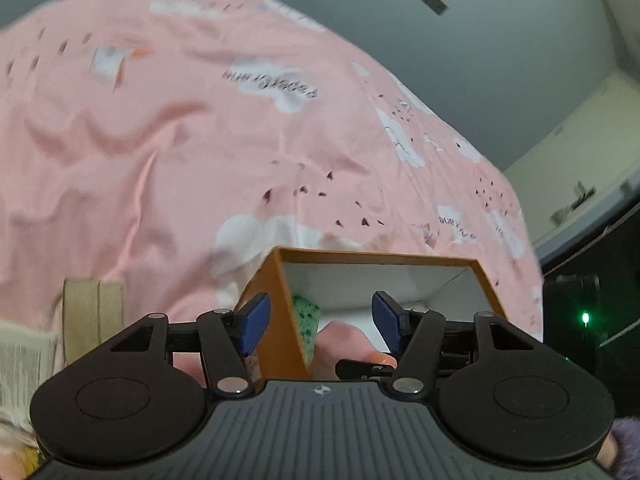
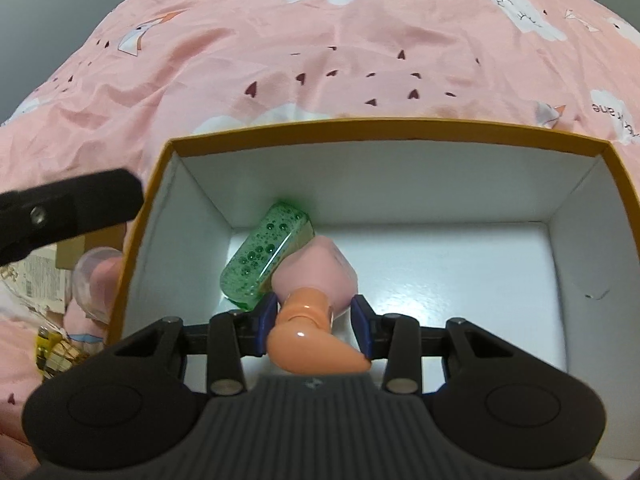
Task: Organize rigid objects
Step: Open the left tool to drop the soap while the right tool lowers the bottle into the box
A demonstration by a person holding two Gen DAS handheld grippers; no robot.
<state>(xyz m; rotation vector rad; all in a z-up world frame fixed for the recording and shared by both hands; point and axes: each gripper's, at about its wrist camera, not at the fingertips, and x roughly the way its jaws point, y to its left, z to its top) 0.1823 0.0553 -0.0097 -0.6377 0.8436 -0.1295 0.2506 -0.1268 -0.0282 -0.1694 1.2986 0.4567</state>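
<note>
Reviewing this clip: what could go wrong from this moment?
The right gripper holds the pink bottle by its peach nozzle, a rounded part that might slip. The bottle leans on the green block and could shove it. The open left gripper straddles the box wall and may snag it.

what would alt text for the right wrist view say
The right gripper holds a pink pump bottle inside an orange box with a white interior, beside a green bottle lying in the box's corner. The box sits on a pink sheet.
</note>
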